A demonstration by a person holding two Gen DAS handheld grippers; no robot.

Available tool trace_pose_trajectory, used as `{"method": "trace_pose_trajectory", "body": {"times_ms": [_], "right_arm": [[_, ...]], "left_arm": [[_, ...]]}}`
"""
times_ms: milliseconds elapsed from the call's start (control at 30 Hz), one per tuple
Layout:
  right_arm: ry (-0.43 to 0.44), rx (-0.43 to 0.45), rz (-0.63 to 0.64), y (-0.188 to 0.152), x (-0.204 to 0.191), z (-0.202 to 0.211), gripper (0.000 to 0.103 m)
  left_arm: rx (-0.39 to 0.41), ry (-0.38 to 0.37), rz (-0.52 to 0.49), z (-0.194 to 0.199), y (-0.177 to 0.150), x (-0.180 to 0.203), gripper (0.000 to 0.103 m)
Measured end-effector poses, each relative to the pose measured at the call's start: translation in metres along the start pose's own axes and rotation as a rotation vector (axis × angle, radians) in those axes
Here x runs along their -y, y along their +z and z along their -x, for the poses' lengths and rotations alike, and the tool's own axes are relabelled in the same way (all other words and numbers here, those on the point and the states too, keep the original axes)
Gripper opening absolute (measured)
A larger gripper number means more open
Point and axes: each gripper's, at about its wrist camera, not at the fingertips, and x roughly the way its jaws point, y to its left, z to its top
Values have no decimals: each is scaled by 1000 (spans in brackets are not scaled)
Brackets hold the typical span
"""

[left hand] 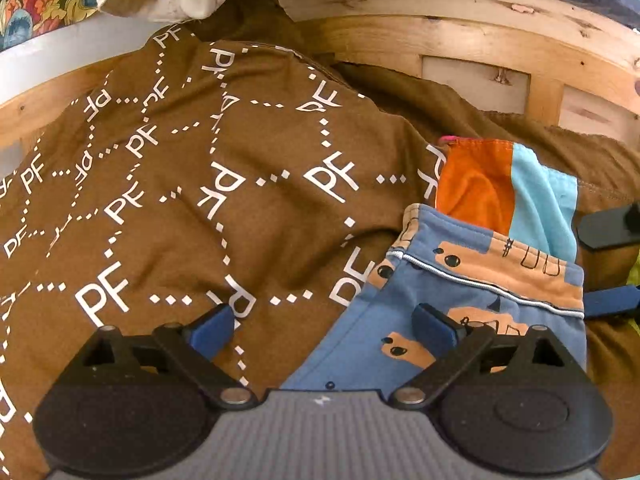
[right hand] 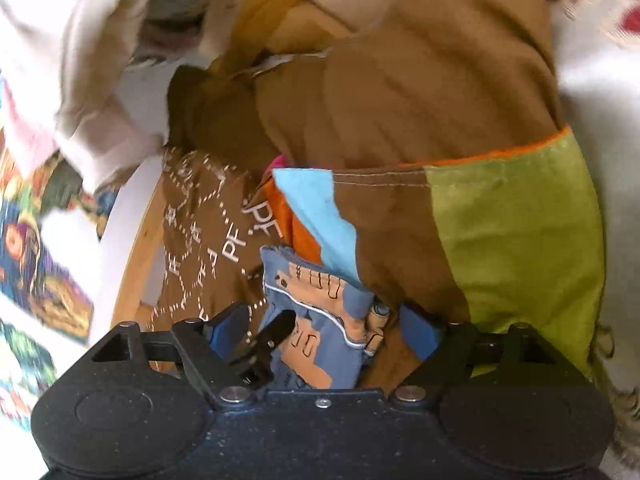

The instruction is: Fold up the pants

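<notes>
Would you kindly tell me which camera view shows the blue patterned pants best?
The left wrist view: the blue patterned pants appear sharp there, waistband and print clear. The right wrist view shows them bunched and blurred, between that claw's fingers.

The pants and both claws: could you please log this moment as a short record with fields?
pants: blue with tan print, lying on brown cloth
cloth: brown, white PF lettering
beneath pants: orange and light-blue fabric
left claw: open; one finger over the pants, the other over the cloth
right claw: open, pants' edge between its fingers, not pinched
background: wooden frame
fold: not yet visible
</notes>
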Motion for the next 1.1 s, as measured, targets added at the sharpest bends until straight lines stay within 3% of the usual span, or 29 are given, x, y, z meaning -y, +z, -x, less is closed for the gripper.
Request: {"method": "trace_pose_trajectory", "body": {"times_ms": [200, 333, 400, 533, 700, 800, 900, 1000, 1067, 1100], "right_arm": [[-27, -3, -190, 5, 21, 4, 46], [-56, -7, -133, 4, 21, 1, 16], [-42, 3, -76, 0, 18, 2, 14], [-45, 51, 226, -12, -7, 12, 13], [-89, 119, 818, -55, -53, 16, 13], [-97, 120, 1076, -83, -69, 12, 13], [-100, 104, 1218, -102, -72, 9, 13], [-104, 95, 1293, -112, -71, 8, 13], [-104, 94, 1332, -118, -72, 7, 13], [-105, 92, 1344, -119, -72, 7, 13]], "left_arm": [[-59, 31, 64, 11, 20, -5, 98], [-123, 151, 170, 26, 38, -15, 94], [-157, 153, 241, 35, 49, -21, 94], [-210, 35, 403, 47, 69, -36, 94], [-311, -141, 530, 44, 83, -39, 93], [-354, -188, 551, 42, 83, -30, 89], [-387, -194, 548, 36, 83, -25, 86], [-412, -190, 539, 29, 79, -20, 76], [-431, -197, 549, 23, 75, -17, 49], [-438, -200, 563, 21, 72, -16, 43]]}}
